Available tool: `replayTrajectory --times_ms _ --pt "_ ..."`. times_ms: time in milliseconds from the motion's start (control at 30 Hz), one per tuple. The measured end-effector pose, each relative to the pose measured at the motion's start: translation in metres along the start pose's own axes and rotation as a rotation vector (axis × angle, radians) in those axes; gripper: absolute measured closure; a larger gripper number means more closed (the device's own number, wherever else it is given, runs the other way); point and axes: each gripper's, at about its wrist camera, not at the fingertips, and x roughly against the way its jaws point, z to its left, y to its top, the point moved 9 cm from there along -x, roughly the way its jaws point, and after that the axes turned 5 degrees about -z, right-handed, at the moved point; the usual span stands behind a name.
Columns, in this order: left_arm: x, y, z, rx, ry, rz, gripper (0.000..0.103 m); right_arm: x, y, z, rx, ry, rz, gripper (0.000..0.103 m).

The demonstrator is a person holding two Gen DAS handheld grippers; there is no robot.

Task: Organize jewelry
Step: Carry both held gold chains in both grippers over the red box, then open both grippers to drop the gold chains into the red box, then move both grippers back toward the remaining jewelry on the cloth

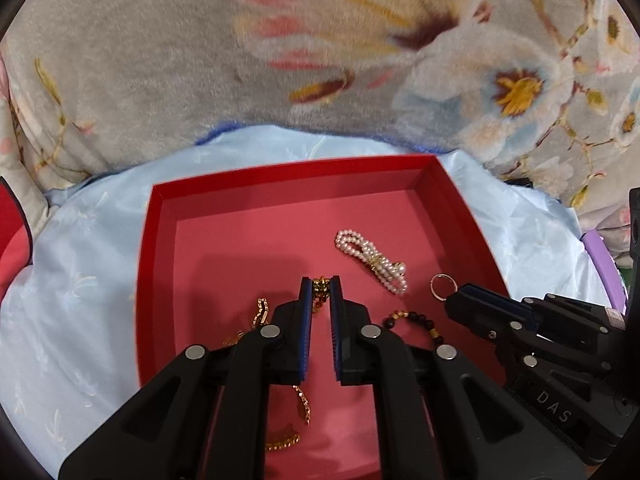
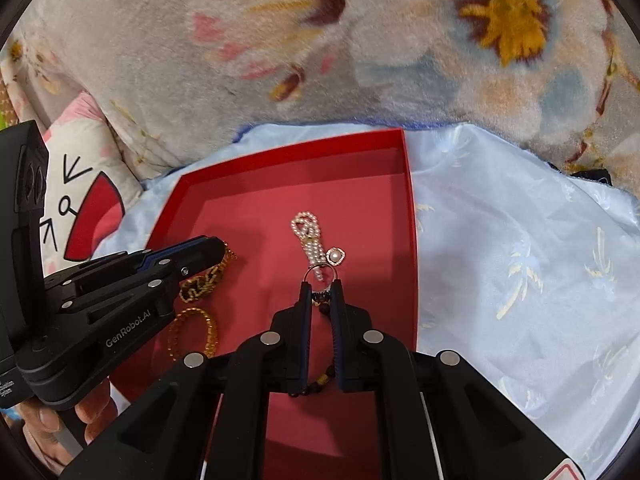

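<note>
Left gripper (image 1: 320, 283), jaws nearly closed, pinches a gold chain (image 1: 320, 290); right gripper (image 2: 320, 285) likewise nips a thin ring (image 2: 320, 276), both over the red tray (image 1: 280, 176). Beyond, the pearl bracelet (image 1: 370, 254) may snag on either.

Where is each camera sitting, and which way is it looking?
Left wrist view: sits on the left gripper, looking along its fingers into the red tray; the right gripper shows too, holding a ring.
Right wrist view: sits on the right gripper, looking into the tray; the left gripper and a hand show.
Both see the tray, the pearl bracelet and the flowery blanket.
</note>
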Motion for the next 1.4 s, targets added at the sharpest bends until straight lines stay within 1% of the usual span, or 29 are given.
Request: replayTrajectory --times_ms 133,267,433,567,667,733,867,1067,1133,1267,1333,1367,1400 --pt "-0.01 -0.004 0.0 -0.016 0.016 0.017 0.095 -0.01 -0.002 -0.003 0.007 -0.023 0.014 0.094" --pt "-0.012 -0.006 -0.001 -0.012 0.019 0.016 0.095 -0.015 -0.004 -0.007 0.023 -0.05 0.018 0.094" --pt "-0.01 -0.004 0.001 0.004 0.03 0.004 0.095 -0.014 -0.001 -0.009 0.016 -0.057 0.011 0.093" --pt "-0.001 -0.002 0.002 0.011 0.035 -0.007 0.095 -0.01 0.003 -0.012 0.01 -0.065 0.004 0.093" --pt "0.013 -0.003 0.001 -0.005 0.043 -0.027 0.095 0.001 0.004 -0.012 0.007 -0.057 -0.006 0.092" --pt "0.026 -0.006 0.0 -0.021 0.042 -0.044 0.094 0.012 0.003 -0.01 0.012 -0.047 -0.019 0.092" --pt "0.05 -0.018 0.0 -0.025 0.031 -0.052 0.093 0.041 -0.005 -0.006 0.051 -0.044 -0.047 0.092" --pt "0.091 -0.044 -0.007 -0.044 0.027 -0.068 0.088 0.091 -0.033 -0.005 0.068 -0.019 -0.083 0.091" --pt "0.104 -0.055 -0.012 -0.048 0.019 -0.067 0.084 0.111 -0.047 -0.004 0.078 -0.011 -0.097 0.091" --pt "0.134 -0.085 -0.022 -0.081 0.028 -0.075 0.079 0.146 -0.08 -0.002 0.094 -0.004 -0.114 0.09" --pt "0.145 -0.107 -0.027 -0.088 0.022 -0.069 0.071 0.157 -0.095 -0.003 0.097 -0.011 -0.119 0.089" --pt "0.149 -0.118 -0.029 -0.083 0.017 -0.059 0.069 0.164 -0.107 -0.004 0.095 -0.008 -0.114 0.088" --pt "0.152 -0.127 -0.03 -0.079 0.017 -0.05 0.067 0.169 -0.115 -0.006 0.091 -0.009 -0.113 0.084"
